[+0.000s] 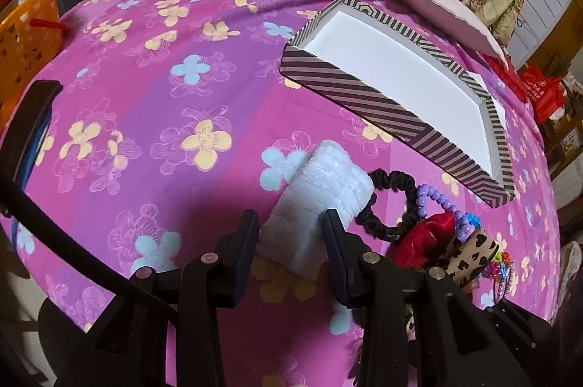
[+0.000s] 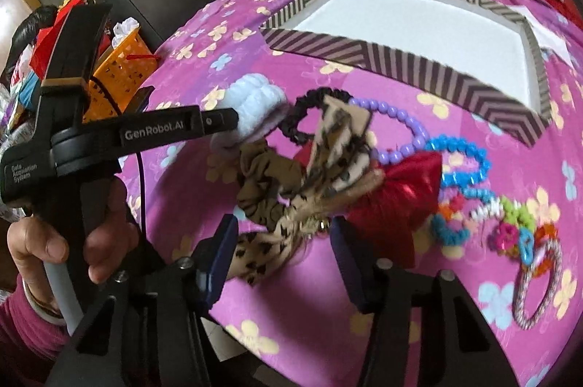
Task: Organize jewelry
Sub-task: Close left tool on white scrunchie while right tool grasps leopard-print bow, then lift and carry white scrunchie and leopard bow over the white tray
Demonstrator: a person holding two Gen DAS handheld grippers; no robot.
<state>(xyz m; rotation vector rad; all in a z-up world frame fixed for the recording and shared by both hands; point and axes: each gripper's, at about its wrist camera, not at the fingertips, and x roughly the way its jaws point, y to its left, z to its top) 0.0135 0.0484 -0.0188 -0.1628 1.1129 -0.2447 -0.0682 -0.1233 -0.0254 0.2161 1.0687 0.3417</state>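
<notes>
White fluffy band (image 1: 320,201): thick, ribbed, folded, lying on the pink floral cloth (image 1: 153,95) beside a black scrunchie (image 1: 391,204) and near the striped tray (image 1: 397,88). Left gripper (image 1: 290,226): jaws part-open, straddling the band's near end. Right gripper (image 2: 282,237): jaws wide, a leopard-print scrunchie (image 2: 269,190) between them; grip unconfirmed.

The shallow cardboard tray (image 1: 368,102) has brown-and-cream stripes outside, white inside; the cloth bedcover (image 1: 153,95) is pink-purple with yellow and blue flowers.
</notes>
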